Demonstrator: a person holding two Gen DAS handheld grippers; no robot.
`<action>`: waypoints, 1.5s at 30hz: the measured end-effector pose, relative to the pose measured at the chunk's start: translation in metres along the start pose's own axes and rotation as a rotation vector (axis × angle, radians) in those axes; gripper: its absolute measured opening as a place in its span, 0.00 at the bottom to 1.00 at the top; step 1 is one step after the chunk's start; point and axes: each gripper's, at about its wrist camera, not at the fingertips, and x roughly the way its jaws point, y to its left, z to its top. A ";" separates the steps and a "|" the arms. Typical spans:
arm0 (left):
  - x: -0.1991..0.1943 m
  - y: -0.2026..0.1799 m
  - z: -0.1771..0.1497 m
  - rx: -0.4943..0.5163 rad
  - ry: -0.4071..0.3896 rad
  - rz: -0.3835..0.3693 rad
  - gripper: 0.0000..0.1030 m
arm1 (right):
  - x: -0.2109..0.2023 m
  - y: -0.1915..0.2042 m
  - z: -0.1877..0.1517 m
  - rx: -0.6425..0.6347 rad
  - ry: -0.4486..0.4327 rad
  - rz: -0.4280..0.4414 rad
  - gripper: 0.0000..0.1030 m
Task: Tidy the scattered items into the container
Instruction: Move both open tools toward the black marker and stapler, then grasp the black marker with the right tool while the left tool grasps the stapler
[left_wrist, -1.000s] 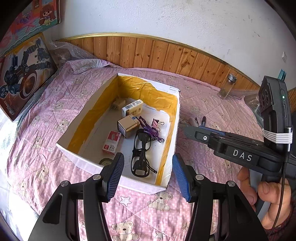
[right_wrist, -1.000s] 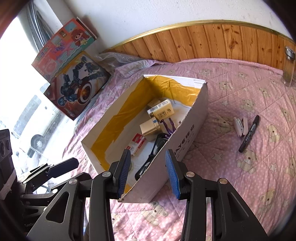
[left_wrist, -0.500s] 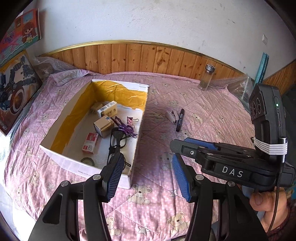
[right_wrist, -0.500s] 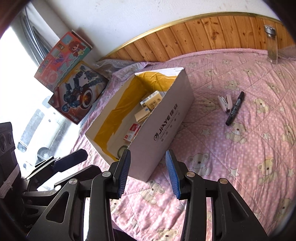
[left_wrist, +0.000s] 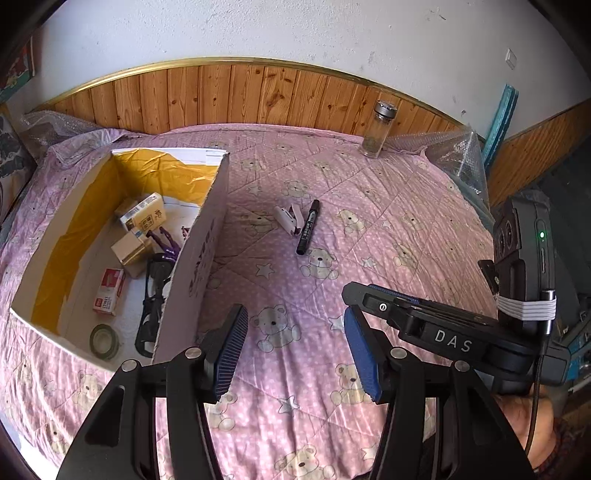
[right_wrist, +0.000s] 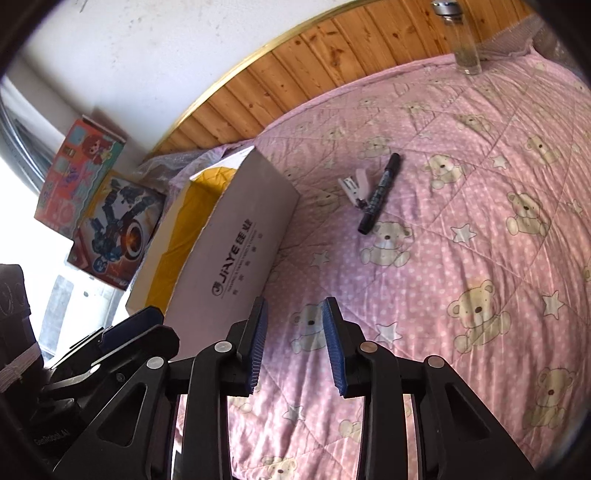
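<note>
A white cardboard box (left_wrist: 195, 258) (right_wrist: 243, 236) with yellow lining stands on the pink bedspread at the left. Inside lie black glasses (left_wrist: 153, 295), small cartons (left_wrist: 142, 216), a red-and-white pack (left_wrist: 109, 291), a tape roll (left_wrist: 103, 339) and purple clips (left_wrist: 166, 240). On the bed beyond it lie a black marker (left_wrist: 308, 227) (right_wrist: 380, 192) and a white stapler (left_wrist: 288, 219) (right_wrist: 354, 186), side by side. My left gripper (left_wrist: 295, 350) is open and holds nothing, right of the box's near corner. My right gripper (right_wrist: 293, 350) is open and holds nothing, well short of the marker.
A glass jar with a metal lid (left_wrist: 378, 129) (right_wrist: 460, 37) stands at the wooden headboard. Bubble wrap (left_wrist: 454, 155) lies at the bed's far right. Two toy boxes (right_wrist: 99, 206) lean against the wall left of the box. A hand (left_wrist: 532, 432) holds the right gripper.
Both grippers have swung right, away from above the box toward the open bedspread. The marker and stapler now sit nearer the middle of both views. Nothing was picked up.
</note>
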 end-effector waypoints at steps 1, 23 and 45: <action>0.007 -0.001 0.005 -0.006 0.006 -0.005 0.54 | 0.002 -0.006 0.004 0.011 -0.001 -0.003 0.30; 0.193 -0.002 0.105 -0.122 0.145 -0.047 0.54 | 0.079 -0.076 0.088 0.050 0.016 -0.090 0.31; 0.266 0.060 0.116 -0.214 0.178 0.066 0.47 | 0.176 -0.064 0.119 -0.181 0.086 -0.221 0.40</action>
